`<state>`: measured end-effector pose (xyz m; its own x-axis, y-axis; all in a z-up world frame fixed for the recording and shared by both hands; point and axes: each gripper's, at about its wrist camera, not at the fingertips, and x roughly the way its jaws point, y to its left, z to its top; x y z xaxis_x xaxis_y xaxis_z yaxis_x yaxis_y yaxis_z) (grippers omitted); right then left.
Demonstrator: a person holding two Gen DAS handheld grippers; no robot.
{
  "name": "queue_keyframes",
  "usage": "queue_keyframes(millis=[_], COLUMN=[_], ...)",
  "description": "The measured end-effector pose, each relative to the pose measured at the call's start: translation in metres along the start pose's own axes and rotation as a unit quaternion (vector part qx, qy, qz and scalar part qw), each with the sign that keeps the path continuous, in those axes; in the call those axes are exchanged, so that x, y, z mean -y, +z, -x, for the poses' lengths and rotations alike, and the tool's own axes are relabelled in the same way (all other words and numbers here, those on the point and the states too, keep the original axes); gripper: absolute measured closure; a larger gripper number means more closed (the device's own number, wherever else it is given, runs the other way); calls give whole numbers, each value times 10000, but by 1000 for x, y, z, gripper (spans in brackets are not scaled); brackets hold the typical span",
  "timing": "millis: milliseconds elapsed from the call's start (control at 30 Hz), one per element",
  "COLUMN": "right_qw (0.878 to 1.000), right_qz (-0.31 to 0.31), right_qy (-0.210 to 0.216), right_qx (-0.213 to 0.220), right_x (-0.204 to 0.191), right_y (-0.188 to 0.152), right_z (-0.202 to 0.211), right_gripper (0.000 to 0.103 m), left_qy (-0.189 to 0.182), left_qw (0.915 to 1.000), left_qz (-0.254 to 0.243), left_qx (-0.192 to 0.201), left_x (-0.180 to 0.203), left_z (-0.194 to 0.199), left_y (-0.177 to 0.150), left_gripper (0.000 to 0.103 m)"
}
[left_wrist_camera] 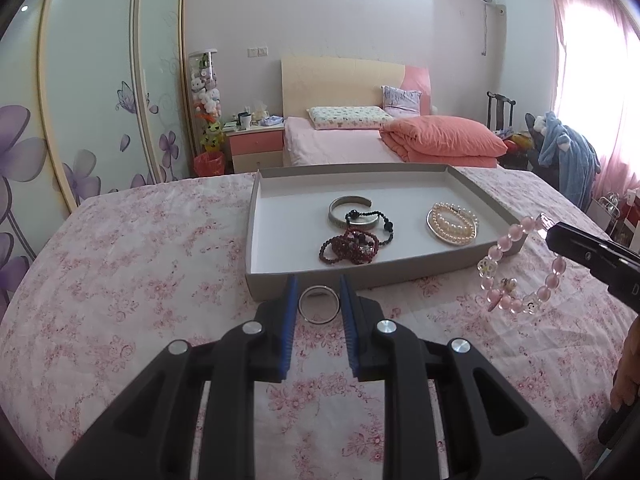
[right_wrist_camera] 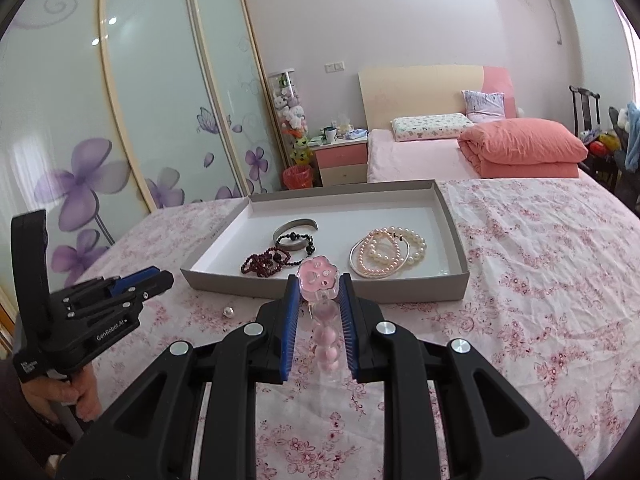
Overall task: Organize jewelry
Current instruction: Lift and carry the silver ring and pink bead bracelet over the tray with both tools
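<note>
A grey cardboard tray (left_wrist_camera: 256,216) (right_wrist_camera: 452,216) lies on the floral bedspread. In it are a silver cuff (left_wrist_camera: 340,204), a black bead bracelet (left_wrist_camera: 380,220), a dark red bead bracelet (left_wrist_camera: 348,246) and a pearl bracelet on a silver bangle (left_wrist_camera: 452,222) (right_wrist_camera: 388,252). My left gripper (left_wrist_camera: 319,298) is shut on a silver ring (left_wrist_camera: 319,305) just before the tray's near wall. My right gripper (right_wrist_camera: 319,294) is shut on a pink bead bracelet (right_wrist_camera: 319,280) (left_wrist_camera: 520,264) with a paw charm, held above the bedspread at the tray's near right corner.
A small silver bead (right_wrist_camera: 228,312) lies on the bedspread left of the tray. Beyond are a second bed with an orange quilt (left_wrist_camera: 440,140), a nightstand (left_wrist_camera: 256,144), sliding wardrobe doors (left_wrist_camera: 80,100) and a chair with clothes (left_wrist_camera: 568,152).
</note>
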<state>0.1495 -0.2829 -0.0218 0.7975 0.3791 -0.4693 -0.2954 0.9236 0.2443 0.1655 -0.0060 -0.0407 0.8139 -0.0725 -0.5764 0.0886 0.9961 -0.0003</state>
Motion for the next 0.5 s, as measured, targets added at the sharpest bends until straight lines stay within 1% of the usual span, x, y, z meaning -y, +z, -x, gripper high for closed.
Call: queue_keyframes(millis=[300,500], right_qw=[9995,9990], right_qz=[-155,-243], right_qy=[-96,-86], right_qx=[256,373], right_x=[7,8], right_y=[7,9], right_z=[11,12], right_gripper=[82,82], left_qy=[-40,-72], left_qw=[9999,9995], left_qz=[70,29], left_qx=[140,316], left_x=[1,9], left_z=[7,14], left_y=[4,9], left_gripper=[81,81])
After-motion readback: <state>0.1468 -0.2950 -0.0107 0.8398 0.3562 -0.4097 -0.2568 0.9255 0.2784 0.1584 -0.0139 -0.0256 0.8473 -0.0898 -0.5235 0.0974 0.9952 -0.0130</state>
